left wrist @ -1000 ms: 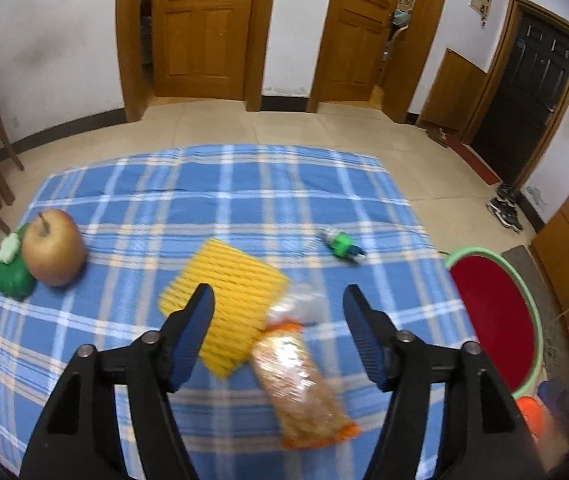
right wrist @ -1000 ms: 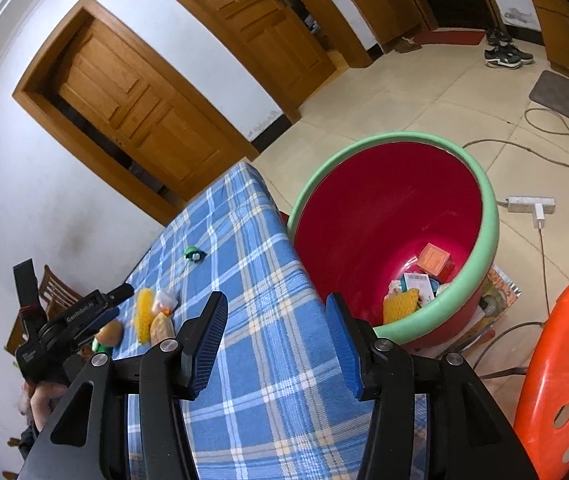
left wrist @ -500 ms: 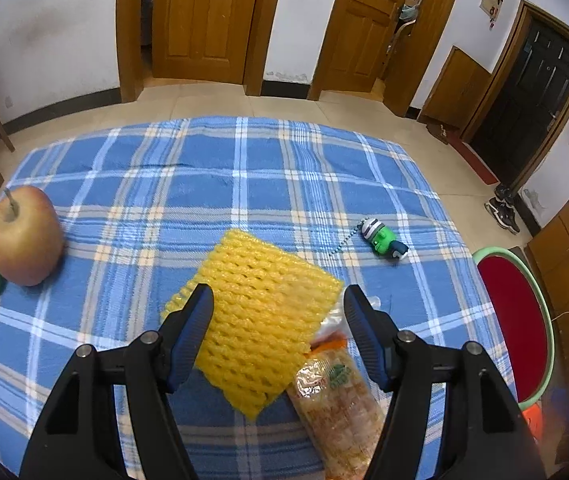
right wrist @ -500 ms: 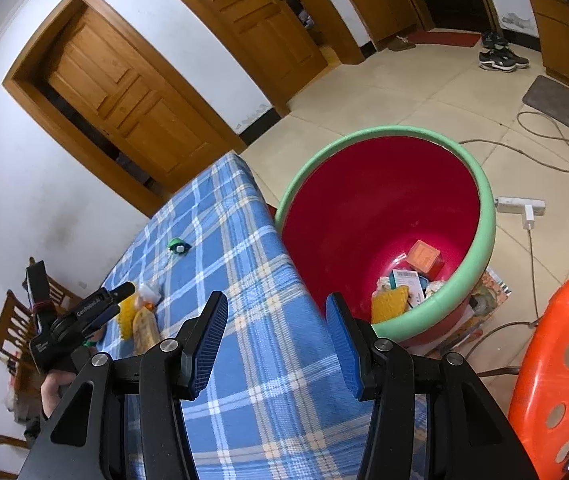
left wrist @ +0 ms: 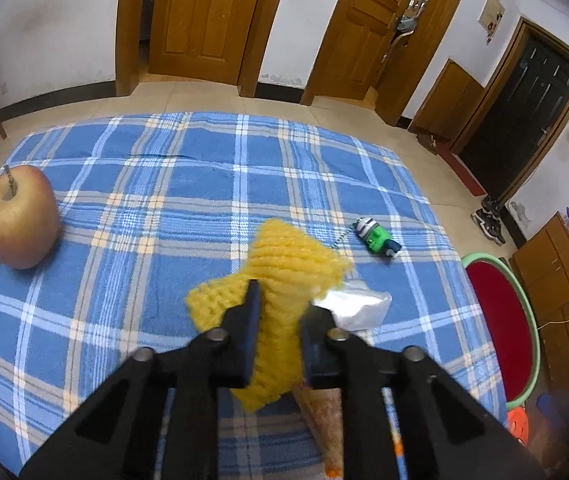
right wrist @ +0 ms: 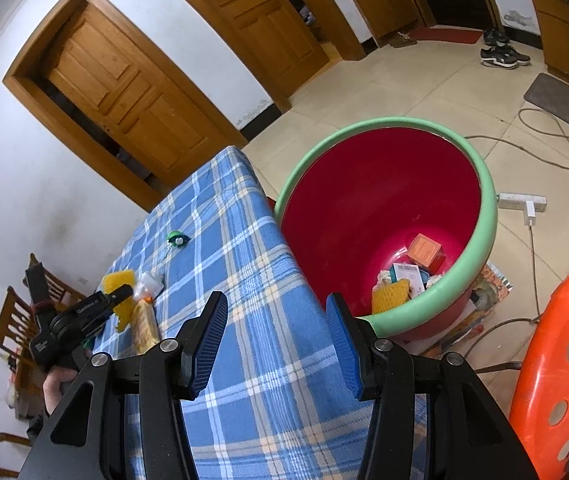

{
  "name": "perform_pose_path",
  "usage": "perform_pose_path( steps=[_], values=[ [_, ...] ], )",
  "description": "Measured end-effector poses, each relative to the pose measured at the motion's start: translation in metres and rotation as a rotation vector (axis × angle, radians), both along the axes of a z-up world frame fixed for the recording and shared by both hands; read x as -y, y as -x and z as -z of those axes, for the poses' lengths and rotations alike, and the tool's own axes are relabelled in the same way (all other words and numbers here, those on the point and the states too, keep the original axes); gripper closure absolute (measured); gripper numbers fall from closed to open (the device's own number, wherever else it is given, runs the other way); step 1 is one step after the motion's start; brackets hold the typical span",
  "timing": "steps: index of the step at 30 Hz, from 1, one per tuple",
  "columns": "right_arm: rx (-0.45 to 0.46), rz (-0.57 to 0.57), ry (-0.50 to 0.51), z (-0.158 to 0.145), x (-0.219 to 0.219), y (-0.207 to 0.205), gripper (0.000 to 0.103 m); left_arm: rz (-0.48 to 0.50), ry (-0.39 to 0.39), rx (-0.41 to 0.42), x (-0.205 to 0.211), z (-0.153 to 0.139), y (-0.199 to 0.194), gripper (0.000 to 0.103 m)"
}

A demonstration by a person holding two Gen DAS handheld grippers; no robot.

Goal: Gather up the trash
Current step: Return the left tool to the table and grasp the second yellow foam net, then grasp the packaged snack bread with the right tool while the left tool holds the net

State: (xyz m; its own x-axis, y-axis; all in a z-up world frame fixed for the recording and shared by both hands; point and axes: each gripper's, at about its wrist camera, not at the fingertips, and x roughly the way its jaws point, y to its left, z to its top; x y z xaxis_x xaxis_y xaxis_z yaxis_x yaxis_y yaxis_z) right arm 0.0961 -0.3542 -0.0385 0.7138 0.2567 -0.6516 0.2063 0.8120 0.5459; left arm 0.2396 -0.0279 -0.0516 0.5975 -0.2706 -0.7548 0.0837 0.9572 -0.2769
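Your left gripper [left wrist: 278,300] is already clamped on the yellow foam net [left wrist: 284,264] mid-table, so lift it clear of the snack bag [left wrist: 324,408] and swing toward the red bin [left wrist: 500,320] at 3 o'clock, right gripper [right wrist: 276,340] hanging spread and empty.

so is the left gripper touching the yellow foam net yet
Touching. The left wrist view shows the left gripper shut on the yellow foam net, which bunches between both fingers and folds up off the blue plaid cloth.
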Motion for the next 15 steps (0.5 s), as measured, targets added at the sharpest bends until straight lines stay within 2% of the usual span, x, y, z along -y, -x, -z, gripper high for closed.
perform_pose_path(
  steps=[11, 15],
  values=[
    [0.054, 0.017, 0.040, -0.025, 0.003, 0.040, 0.051, 0.048, 0.081, 0.063, -0.007, -0.035, 0.062, 0.094],
    [0.076, 0.015, 0.060, -0.037, -0.002, 0.056, 0.051, 0.039, 0.080, 0.069, -0.014, -0.043, 0.082, 0.094]
  ],
)
